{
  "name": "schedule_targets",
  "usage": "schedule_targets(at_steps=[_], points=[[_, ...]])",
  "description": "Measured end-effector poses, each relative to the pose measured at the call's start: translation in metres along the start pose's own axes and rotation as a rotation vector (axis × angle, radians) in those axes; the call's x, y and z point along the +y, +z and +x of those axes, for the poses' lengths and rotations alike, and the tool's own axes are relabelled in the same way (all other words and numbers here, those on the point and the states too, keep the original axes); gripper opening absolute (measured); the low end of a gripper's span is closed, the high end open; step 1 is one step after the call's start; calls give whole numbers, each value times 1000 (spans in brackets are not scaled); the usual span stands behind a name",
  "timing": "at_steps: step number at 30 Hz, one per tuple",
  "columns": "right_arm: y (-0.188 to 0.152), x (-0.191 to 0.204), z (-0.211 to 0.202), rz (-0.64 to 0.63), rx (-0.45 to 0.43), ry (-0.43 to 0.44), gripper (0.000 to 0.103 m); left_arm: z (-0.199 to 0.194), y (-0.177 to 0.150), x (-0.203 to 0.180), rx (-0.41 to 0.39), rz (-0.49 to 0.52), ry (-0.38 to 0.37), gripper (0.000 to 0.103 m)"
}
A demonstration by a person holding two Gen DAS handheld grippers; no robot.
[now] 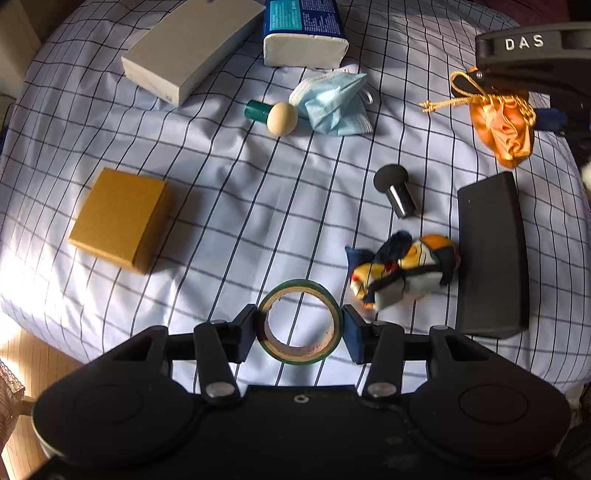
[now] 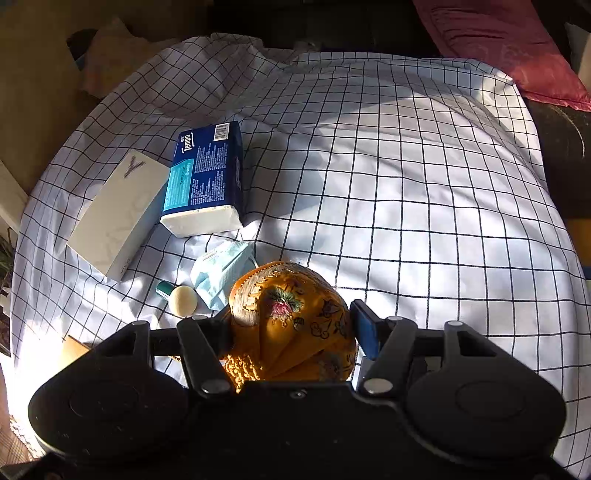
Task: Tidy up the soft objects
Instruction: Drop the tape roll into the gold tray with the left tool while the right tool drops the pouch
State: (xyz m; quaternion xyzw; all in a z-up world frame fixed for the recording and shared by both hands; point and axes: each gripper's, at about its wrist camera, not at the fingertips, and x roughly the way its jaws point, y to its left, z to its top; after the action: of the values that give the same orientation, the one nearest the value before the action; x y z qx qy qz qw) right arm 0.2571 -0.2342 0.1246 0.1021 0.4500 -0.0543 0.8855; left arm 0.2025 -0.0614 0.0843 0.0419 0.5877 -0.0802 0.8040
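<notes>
Over the checked bedsheet [image 1: 229,206], my left gripper [image 1: 300,328] pinches a green tape roll [image 1: 300,325] while my right gripper [image 2: 291,332] clamps an embroidered orange pouch [image 2: 291,317].

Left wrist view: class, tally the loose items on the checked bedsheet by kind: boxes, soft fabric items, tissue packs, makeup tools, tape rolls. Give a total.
Boxes: 3: white carton, gold box, black box
Soft fabric: 3: blue mask, orange pouch, patterned cloth
Tissue packs: 1
Makeup tools: 2
Tape rolls: 1
Total: 10
</notes>
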Motion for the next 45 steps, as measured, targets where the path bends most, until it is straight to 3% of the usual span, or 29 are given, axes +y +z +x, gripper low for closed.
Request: schedule_targets(at_steps=[7, 17, 26, 33, 37, 45], points=[[-13, 4, -2, -39, 13, -5, 59, -22, -59, 20, 20, -8, 16, 45], [-64, 22, -46, -129, 2, 85, 59, -39, -123, 33, 7, -12, 33, 45], [-164, 31, -91, -127, 61, 194, 59, -30, -149, 34, 19, 5, 24, 45], [-230, 27, -112, -98, 117, 120, 59, -14, -160, 29, 30, 40, 21, 45], [-247, 29, -119, -119, 154, 102, 59, -7, -165, 28, 42, 51, 9, 45], [-256, 49, -134, -223, 141, 78, 62, -8, -174, 24, 34, 68, -8, 46]])
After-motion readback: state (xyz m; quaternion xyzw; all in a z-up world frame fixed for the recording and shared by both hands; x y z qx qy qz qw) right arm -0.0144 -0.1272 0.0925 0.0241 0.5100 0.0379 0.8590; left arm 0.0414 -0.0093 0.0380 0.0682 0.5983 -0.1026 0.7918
